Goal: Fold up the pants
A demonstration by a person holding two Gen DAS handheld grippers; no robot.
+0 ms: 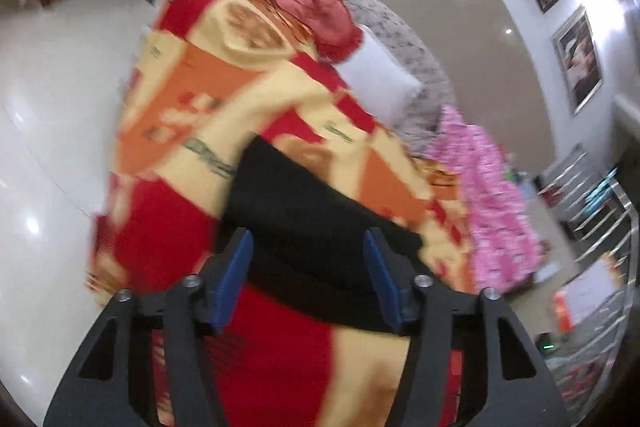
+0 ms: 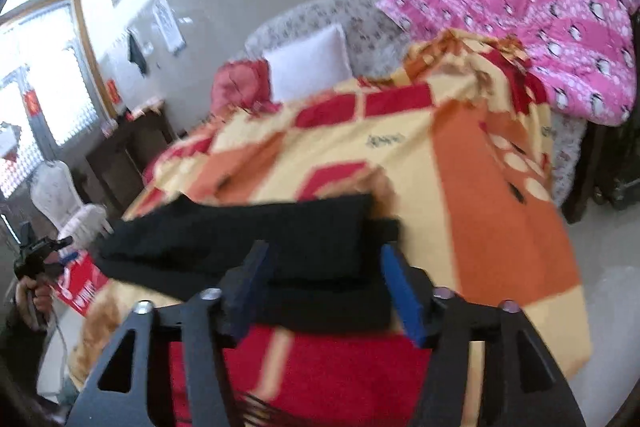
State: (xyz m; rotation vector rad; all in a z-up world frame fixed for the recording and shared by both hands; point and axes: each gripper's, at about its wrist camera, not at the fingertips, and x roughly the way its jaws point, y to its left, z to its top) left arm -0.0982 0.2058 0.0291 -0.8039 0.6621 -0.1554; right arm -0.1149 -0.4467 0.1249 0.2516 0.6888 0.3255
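Pants (image 2: 256, 239): black, lying on bedspread (image 2: 400, 155) near its near edge, already in a layered bundle (looks at least once folded, judging by the stacked edges). In right wrist view they run left to right across the near part of the bed; in left wrist view (image 1: 304, 223) they sit just beyond the fingertips.

Bedspread: red/orange/cream blocks, covers most of bed. Largest item in both views.

Pink quilt (image 2: 540, 27): heaped at far right of bed, well apart from pants.

White pillow (image 2: 308, 63) & red pillow (image 2: 240, 87): far end, against headboard.

Left gripper (image 1: 308, 267): blue pads spread wide, nothing between them; pants seen through the gap, not grasped.

Right gripper (image 2: 326, 279): same, fingers parted, released, hovering at near edge of pants.

Risks (judgement):
- Bundle sits close to near bed edge; a careless drag toward the person could pull it off.
- Pinching only the top layer would peel the fold open instead of turning the whole stack.
- Bedspread is loose; a low grab may catch it w/ the pants.

Hard to make out:
- Both views motion-blurred; fabric edges smeared.
- Waistband vs. leg ends: can't tell.
- Layer count uncertain.
- Whether either pad touches cloth: can't tell.
- Left end of pants partly lost in blur.
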